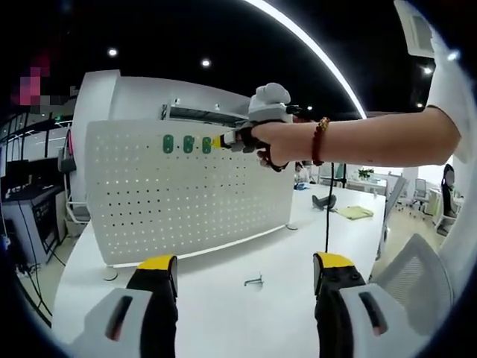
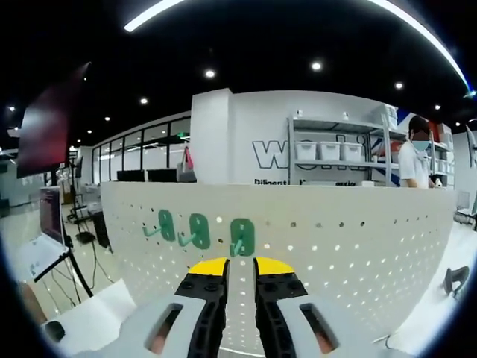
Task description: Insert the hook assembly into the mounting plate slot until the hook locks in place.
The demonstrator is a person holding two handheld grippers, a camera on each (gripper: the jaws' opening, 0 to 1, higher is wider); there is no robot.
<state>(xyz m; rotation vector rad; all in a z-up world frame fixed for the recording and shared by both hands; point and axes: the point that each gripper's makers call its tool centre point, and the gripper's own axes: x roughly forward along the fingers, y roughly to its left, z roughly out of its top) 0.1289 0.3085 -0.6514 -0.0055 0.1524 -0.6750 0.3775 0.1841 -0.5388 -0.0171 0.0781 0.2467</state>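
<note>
The right gripper (image 2: 240, 270) is up at the pegboard (image 1: 186, 201), its fingers nearly together just below the third green hook (image 2: 241, 237), the nearest in the row; whether they pinch it is unclear. The left gripper (image 1: 246, 280) hangs back over the bench (image 1: 246, 253), fingers apart, near a loose metal hook (image 1: 254, 281).
</note>
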